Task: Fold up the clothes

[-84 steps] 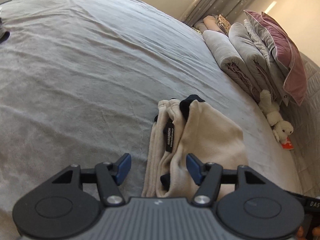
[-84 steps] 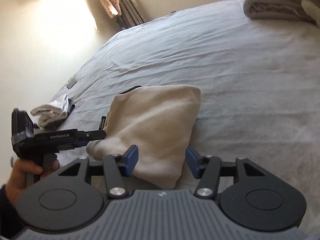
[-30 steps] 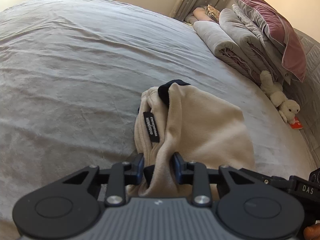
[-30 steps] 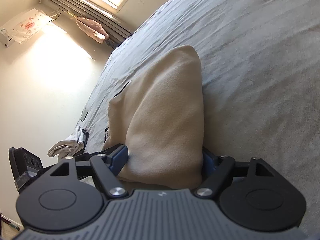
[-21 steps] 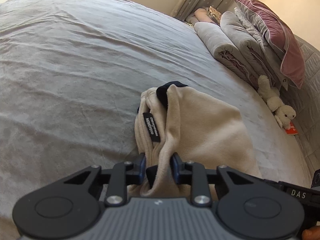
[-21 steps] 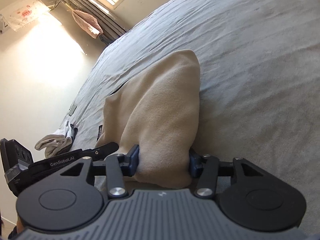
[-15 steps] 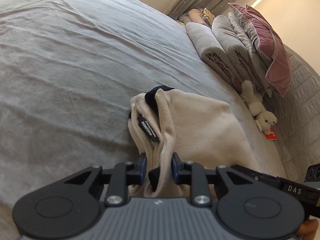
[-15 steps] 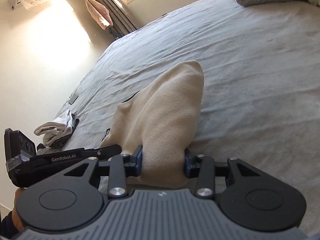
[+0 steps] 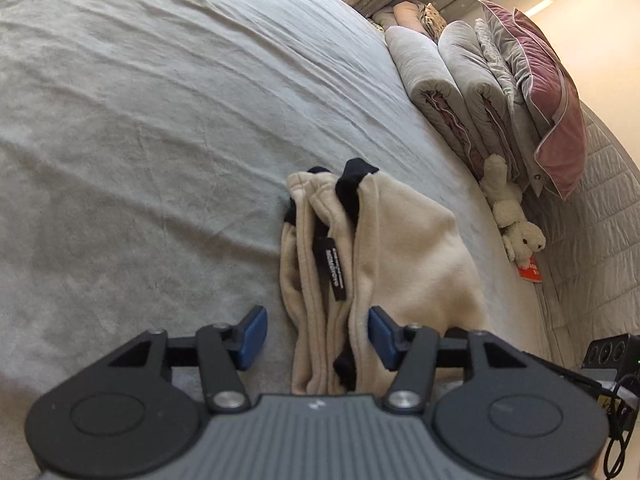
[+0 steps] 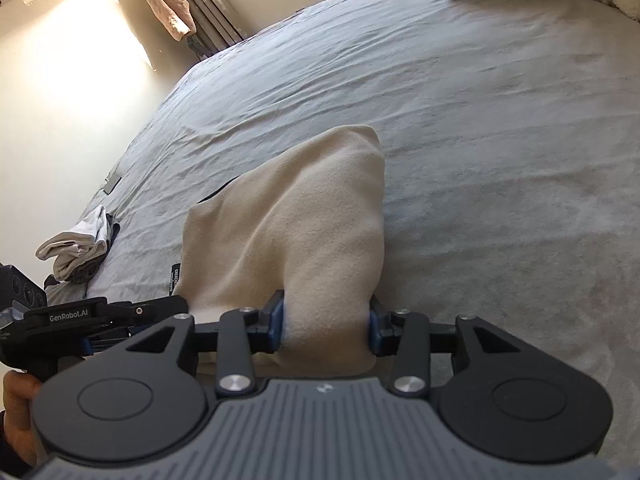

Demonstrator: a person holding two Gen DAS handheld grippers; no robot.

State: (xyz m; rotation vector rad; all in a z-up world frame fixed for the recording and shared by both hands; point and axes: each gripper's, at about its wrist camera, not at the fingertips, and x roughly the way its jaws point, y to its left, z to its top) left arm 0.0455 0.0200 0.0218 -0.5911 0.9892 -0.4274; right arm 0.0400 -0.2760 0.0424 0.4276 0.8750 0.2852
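Near the grey bed's [image 9: 140, 128] front edge, left gripper [image 9: 313, 332] was opening off the folded cream fleece garment [image 9: 400, 256], no longer clamped as half a second before, while right gripper [image 10: 326, 330] pinched its corner — fold likely finishing.

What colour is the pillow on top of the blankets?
Dusty pink pillow, clearest in the left wrist view.

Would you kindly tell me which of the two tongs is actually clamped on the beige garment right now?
The right tongs: its blue pads pinch the beige garment. The left tongs is opening, pads clear of the fabric.
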